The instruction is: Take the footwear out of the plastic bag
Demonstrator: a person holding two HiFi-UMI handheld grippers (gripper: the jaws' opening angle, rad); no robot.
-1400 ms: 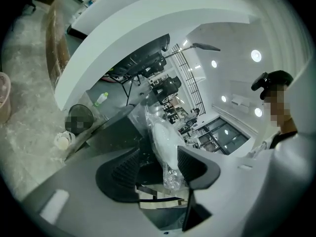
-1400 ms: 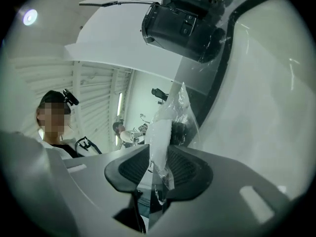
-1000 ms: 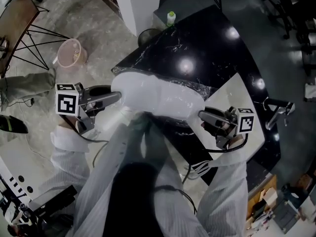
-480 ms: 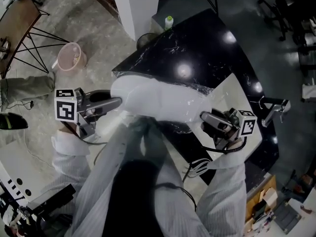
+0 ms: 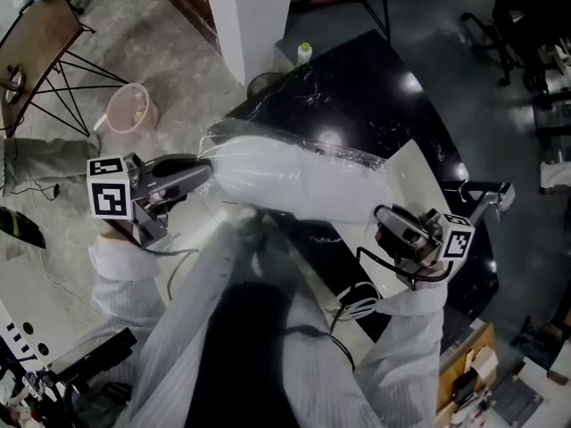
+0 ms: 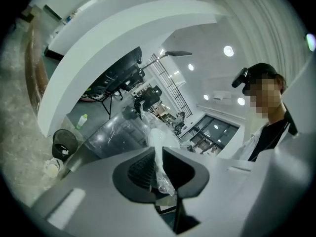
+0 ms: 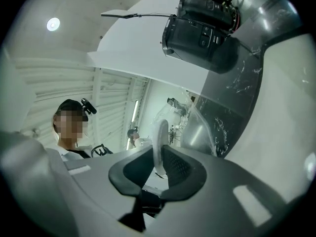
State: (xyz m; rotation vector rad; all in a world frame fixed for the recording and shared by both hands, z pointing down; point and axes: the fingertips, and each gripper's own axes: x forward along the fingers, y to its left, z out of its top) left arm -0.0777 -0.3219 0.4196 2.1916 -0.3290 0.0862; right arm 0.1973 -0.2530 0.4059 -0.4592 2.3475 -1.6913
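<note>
A long black table (image 5: 375,105) with pale veining and bright lamp glare fills the middle of the room. Behind its far corner rises a white pillar (image 5: 254,16). The person stands at the near edge in a pale long-sleeved coat, arms spread wide.

Stretched between the two arms, over that near edge, is the plastic bag (image 5: 294,172). It is clear film, crinkled and shiny along the top, pulled out lengthwise. A bulky white mass fills it from end to end, and that is where the footwear sits. From here I can't make out its shape as shoes. The right end of the bag lies over a white board (image 5: 419,172) that rests on the table's right end.

The left gripper (image 6: 159,168) is at the bag's left end, off the table's edge above the floor. Its jaws are closing, and a twisted strip of the clear film stands pinched between the ribbed pads. The right gripper (image 7: 160,163) is at the other end, over the white board. Its jaws are closing too, with a pale fold of the bag caught between the pads.

On the pale floor to the left stands a pink bucket (image 5: 134,110). A dark round bin (image 5: 261,84) sits at the foot of the pillar. Just beside it, at the table's far corner, is a small bottle (image 5: 304,53) with a green cap.
</note>
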